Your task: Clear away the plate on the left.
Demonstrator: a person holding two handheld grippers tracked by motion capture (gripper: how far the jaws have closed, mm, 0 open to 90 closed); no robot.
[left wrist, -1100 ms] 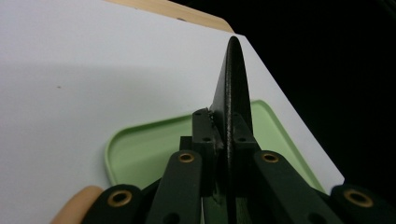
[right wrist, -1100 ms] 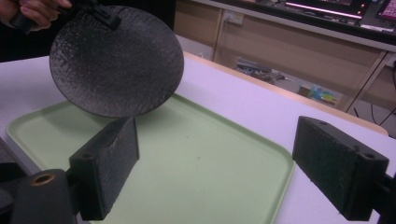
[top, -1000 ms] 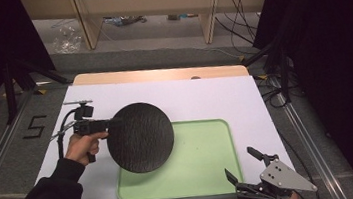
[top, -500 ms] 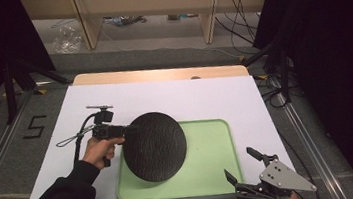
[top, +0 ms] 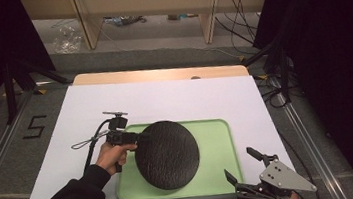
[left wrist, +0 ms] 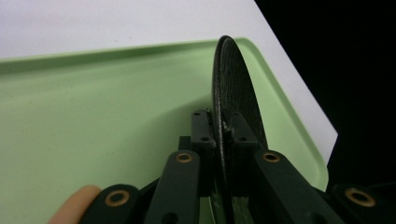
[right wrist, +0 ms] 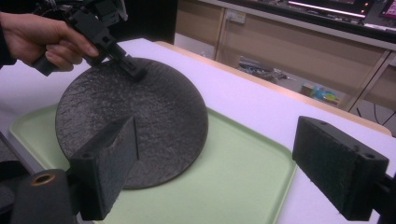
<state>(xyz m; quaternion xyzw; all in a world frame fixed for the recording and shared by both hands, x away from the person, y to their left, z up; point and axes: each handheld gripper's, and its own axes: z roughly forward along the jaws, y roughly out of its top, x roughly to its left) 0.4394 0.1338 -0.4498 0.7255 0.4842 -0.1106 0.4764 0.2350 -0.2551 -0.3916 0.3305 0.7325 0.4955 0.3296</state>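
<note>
- Where the grey floor lies left of the table, a black mark reading "5" (top: 33,127) is the one piece of writing that can be read.
- The left gripper (top: 138,138) is clamped on the rim of the round, rough-textured black slate plate (top: 167,154).
- The plate hangs over the pale green rectangular plastic tray (top: 217,147); whether it touches the tray I cannot tell.
- The tray lies on the white sheet-covered table (top: 174,97).
- The right gripper (top: 241,166), off the tray's near right corner, has its jaws spread wide and holds nothing.
</note>
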